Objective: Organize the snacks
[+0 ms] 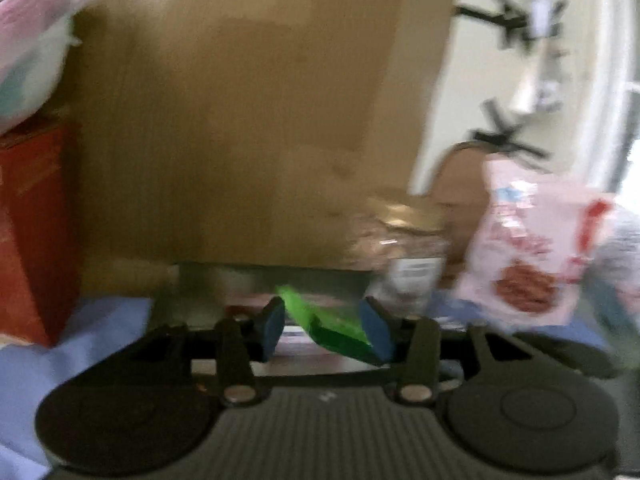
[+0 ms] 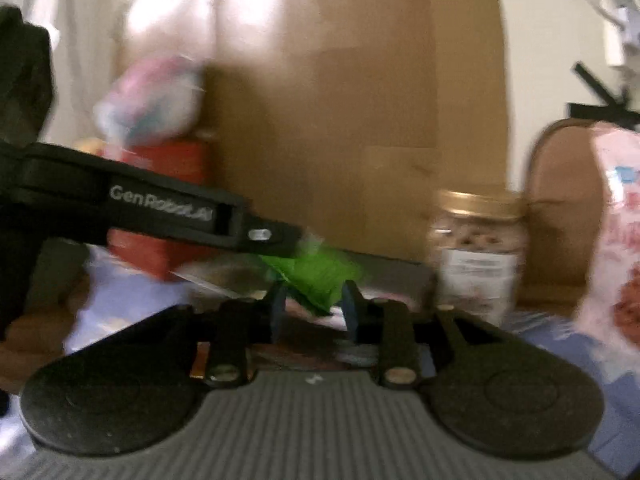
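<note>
Both views are blurred. A green snack packet (image 1: 332, 324) lies between the blue pads of my left gripper (image 1: 325, 326), which stands wide apart; the packet touches its right pad. In the right wrist view the green packet (image 2: 316, 276) sits between the fingers of my right gripper (image 2: 314, 304), whose jaws are close around it. The left gripper's arm (image 2: 160, 212) reaches in from the left to the same packet. A glass jar (image 2: 476, 248) with a gold lid and a pink snack bag (image 1: 528, 256) stand to the right.
A tall cardboard box (image 1: 248, 120) stands straight ahead with a grey tray (image 1: 256, 284) at its foot. A red box (image 1: 32, 232) with a pastel bag (image 1: 28, 52) on top is at the left. A blue cloth (image 1: 80, 344) covers the surface.
</note>
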`<state>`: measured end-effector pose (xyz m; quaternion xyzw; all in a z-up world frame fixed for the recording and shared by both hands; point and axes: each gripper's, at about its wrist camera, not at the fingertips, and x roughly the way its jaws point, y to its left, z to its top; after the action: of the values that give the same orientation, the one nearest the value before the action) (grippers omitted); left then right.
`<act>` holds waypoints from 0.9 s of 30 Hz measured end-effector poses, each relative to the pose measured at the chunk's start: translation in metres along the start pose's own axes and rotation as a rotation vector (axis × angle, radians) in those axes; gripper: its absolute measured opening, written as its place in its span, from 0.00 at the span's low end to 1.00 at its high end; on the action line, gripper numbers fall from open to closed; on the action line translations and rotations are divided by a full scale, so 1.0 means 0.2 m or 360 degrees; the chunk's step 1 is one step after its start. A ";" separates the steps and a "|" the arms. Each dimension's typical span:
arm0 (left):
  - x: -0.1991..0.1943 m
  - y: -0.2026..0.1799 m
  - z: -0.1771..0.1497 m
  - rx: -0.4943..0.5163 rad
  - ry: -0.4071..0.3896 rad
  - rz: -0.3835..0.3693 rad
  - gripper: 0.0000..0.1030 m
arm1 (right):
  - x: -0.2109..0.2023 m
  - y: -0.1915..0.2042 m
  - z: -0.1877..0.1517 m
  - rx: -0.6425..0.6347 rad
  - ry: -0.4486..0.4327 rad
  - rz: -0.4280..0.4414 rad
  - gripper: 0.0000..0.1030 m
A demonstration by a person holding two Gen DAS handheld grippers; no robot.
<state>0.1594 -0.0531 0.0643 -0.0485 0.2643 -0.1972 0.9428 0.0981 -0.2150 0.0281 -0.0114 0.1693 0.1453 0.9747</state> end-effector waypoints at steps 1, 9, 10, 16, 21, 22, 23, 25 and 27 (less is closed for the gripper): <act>-0.03 0.02 -0.02 -0.0025 -0.0025 -0.0017 0.39 | -0.02 -0.02 -0.01 0.0023 0.0008 -0.0031 0.33; -0.28 0.05 -0.27 -0.0117 0.0058 -0.0166 0.39 | -0.41 -0.24 -0.28 0.0459 0.0123 -0.0032 0.39; -0.29 0.02 -0.30 -0.0114 0.0078 -0.0179 0.39 | -0.44 -0.24 -0.31 0.0486 0.0155 -0.0024 0.44; -0.28 -0.05 -0.43 -0.0140 0.0227 -0.0172 0.39 | -0.43 -0.08 -0.37 0.0378 0.0307 0.0018 0.63; -0.33 -0.09 -0.48 -0.0142 0.0260 -0.0170 0.39 | -0.34 0.08 -0.39 0.0050 0.0404 -0.0040 0.52; -0.34 -0.09 -0.48 -0.0128 0.0266 -0.0172 0.39 | -0.36 0.08 -0.40 0.0025 0.0406 -0.0034 0.46; -0.35 -0.09 -0.48 -0.0117 0.0275 -0.0174 0.39 | -0.38 0.08 -0.42 0.0011 0.0407 -0.0035 0.43; -0.34 -0.11 -0.49 -0.0110 0.0304 -0.0194 0.39 | -0.45 0.05 -0.43 -0.0003 0.0391 0.0006 0.28; -0.33 -0.13 -0.50 -0.0106 0.0329 -0.0234 0.39 | -0.54 0.01 -0.45 0.0022 0.0346 0.0152 0.22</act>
<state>0.0471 -0.0493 0.0154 -0.0784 0.3622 -0.2607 0.8914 -0.0296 -0.2499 -0.0196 -0.0124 0.2755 0.1884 0.9426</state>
